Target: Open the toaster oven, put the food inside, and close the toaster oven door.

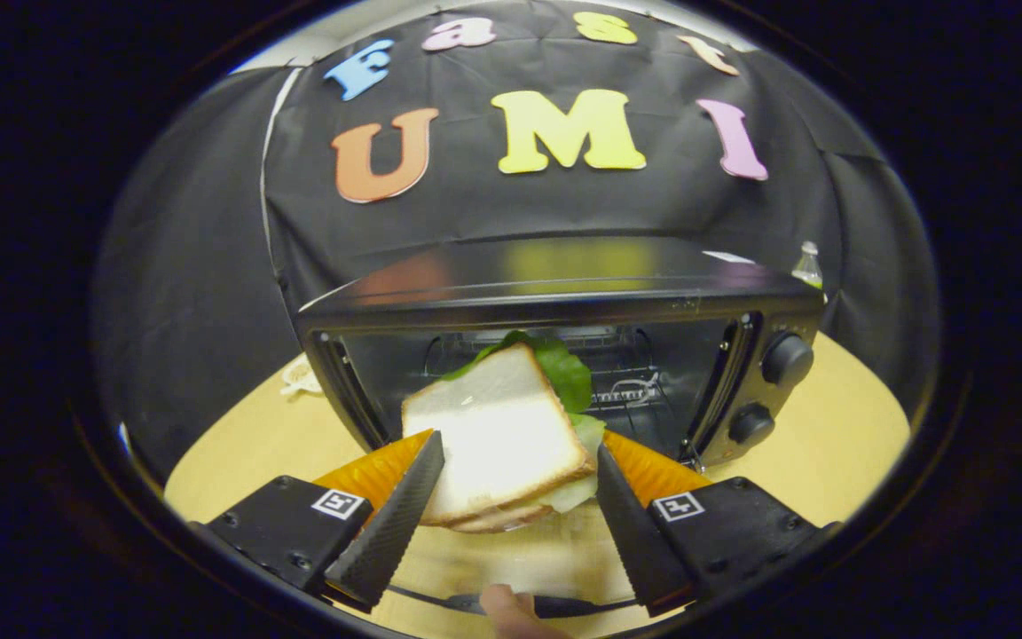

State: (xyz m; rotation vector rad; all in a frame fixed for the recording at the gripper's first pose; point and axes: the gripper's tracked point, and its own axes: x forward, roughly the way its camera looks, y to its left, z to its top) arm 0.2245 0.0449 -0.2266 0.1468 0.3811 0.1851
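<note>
Sandwich: a white-bread sandwich with green lettuce leaves (500, 435) sat between the two fingers of the tongs (520, 463), tilted, its far corner raised toward the oven mouth and its near edge lower, above the counter.
Sandwich look: the pale top slice had a thin tan crust along its edges; a second slice showed under the near corner; dark green lettuce stuck out past the far corner, and paler lettuce hung out along the side facing the right finger.
Tongs: narrowed around the sandwich, each finger (391, 524) lying against one side edge of the bread, so the food was gripped between them.
Hand: a fingertip of the person (507, 611) showed just behind the tongs, low between the two finger bases, beside a dark cable.
Pose: the tongs pointed straight ahead at the oven opening, roughly level, the sandwich just in front of it.
Oven: a black glossy toaster oven (564, 288) stood on the counter beyond the sandwich; a wire rack was visible inside, and two round black knobs (786, 358) sat one above the other on its right panel.
Counter: a light wooden counter (839, 426) carried the oven.
Behind: a small clear bottle (808, 264) rose past the oven's right rear corner.
</note>
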